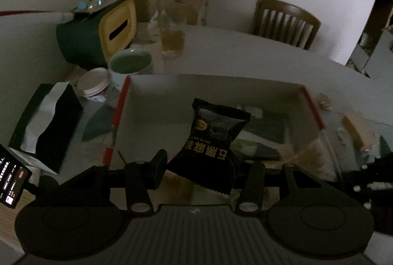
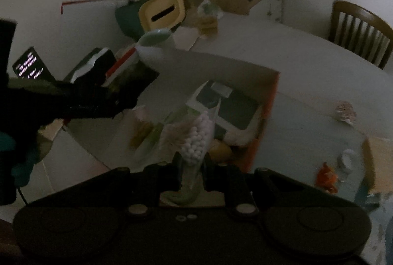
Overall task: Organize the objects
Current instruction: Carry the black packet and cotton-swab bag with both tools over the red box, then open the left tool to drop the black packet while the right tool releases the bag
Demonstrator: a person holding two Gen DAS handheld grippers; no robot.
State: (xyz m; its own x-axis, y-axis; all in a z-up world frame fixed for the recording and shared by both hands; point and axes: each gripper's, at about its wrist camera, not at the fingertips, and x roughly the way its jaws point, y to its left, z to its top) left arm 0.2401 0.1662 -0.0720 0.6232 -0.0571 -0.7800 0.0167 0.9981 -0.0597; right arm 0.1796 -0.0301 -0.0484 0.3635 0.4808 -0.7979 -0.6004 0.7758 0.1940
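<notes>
My left gripper (image 1: 199, 163) is shut on a black snack packet (image 1: 213, 137) with yellow print, and holds it above an open white box with red edges (image 1: 120, 112). Flat dark packs lie inside the box. My right gripper (image 2: 192, 163) is shut on the neck of a clear bag of white-tipped cotton swabs (image 2: 201, 137), which hangs over the same box (image 2: 272, 98). In the right wrist view the left gripper (image 2: 115, 103) reaches in from the left with the black packet (image 2: 137, 78).
Left of the box stand a green tissue box with a yellow top (image 1: 118, 26), a pale green cup (image 1: 130, 63), a white tub (image 1: 94, 83), a dark tissue pack (image 1: 49, 122) and a lit phone (image 1: 12, 181). A chair (image 1: 285, 21) stands behind the table. An orange scrap (image 2: 326, 176) lies to the right.
</notes>
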